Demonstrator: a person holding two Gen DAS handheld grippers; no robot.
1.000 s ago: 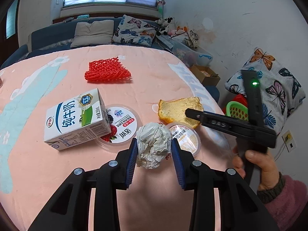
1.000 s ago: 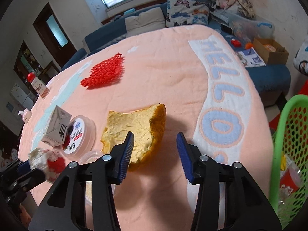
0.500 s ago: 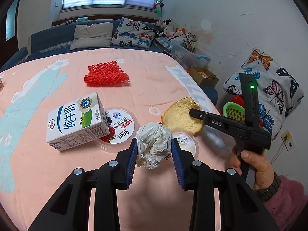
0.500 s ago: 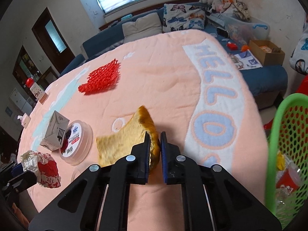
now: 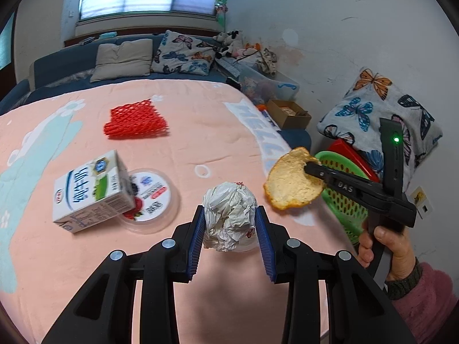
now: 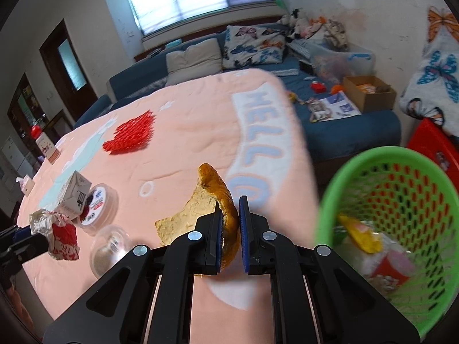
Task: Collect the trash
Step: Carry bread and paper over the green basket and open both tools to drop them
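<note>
Bread slice [image 6: 213,200] is clamped in right fingers [image 6: 230,229], crumpled wrapper [image 5: 229,219] in left fingers [image 5: 231,238]; next, carry both over green basket [image 6: 387,215] to their right

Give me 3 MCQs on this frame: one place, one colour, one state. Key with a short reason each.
1. Where does the milk carton lie?
A. in the basket
B. on the pink cover, partly over the round lidded tub
C. on the sofa

2. What colour is the mesh basket beside the bed?
A. green
B. blue
C. white

3. What is the state of the right gripper?
A. open and empty
B. shut on the bread slice
C. shut on the red foam net

Key:
1 B: the carton rests on the cover with one corner hiding part of the tub's lid.
2 A: its rim and lattice wall are bright green.
3 B: the blue pads clamp the bread's crust, and the slice hangs clear of the cover, while the red foam net lies untouched farther up the bed.
</note>
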